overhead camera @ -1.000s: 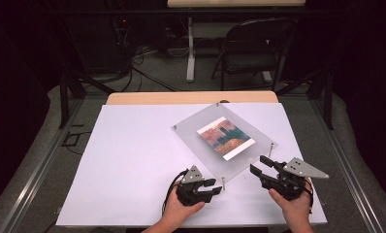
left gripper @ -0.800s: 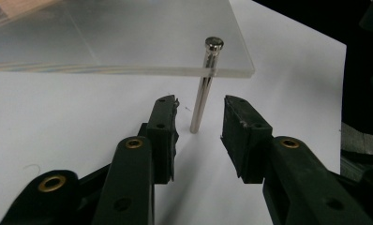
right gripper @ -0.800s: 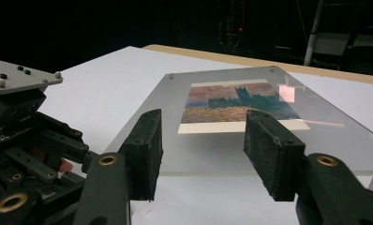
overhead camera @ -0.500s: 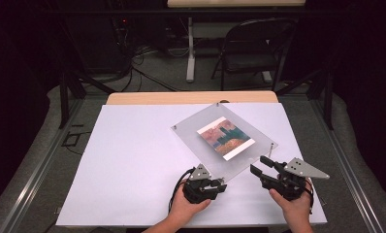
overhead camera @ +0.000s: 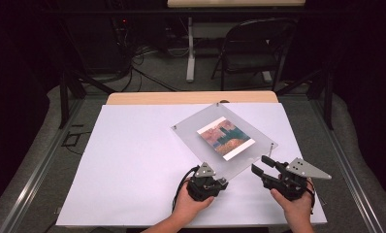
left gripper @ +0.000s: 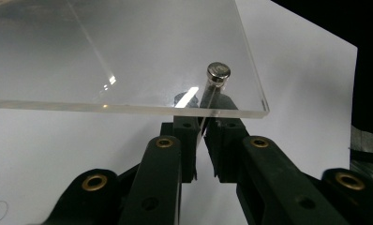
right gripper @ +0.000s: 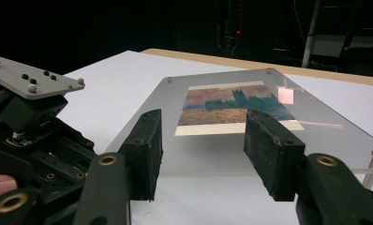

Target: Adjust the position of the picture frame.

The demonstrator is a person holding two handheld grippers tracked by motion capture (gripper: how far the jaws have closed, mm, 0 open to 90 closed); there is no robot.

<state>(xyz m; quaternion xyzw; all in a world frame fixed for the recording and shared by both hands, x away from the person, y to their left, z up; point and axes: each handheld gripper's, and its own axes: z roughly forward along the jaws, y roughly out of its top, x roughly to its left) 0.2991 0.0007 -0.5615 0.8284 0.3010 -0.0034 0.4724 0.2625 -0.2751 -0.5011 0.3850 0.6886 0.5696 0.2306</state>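
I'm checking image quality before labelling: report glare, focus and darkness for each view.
High view: evenly lit white table, black surroundings, slightly soft. Left gripper view: bright glare streaks on the clear acrylic picture frame, its silver corner post sharp. Right gripper view: a pink reflection on the frame, near black claw pads blurred.

My high view looked forward and down over the table [overhead camera: 133,160], both gripper views sat close, all sharing the acrylic frame [overhead camera: 196,133].

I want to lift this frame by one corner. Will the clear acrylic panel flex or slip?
The acrylic panel looks thick-edged and flat, so probably stiff. Its glossy face likely slips under pads. It rests on small metal standoffs, so pushing may skid it; the left gripper has just closed on one.
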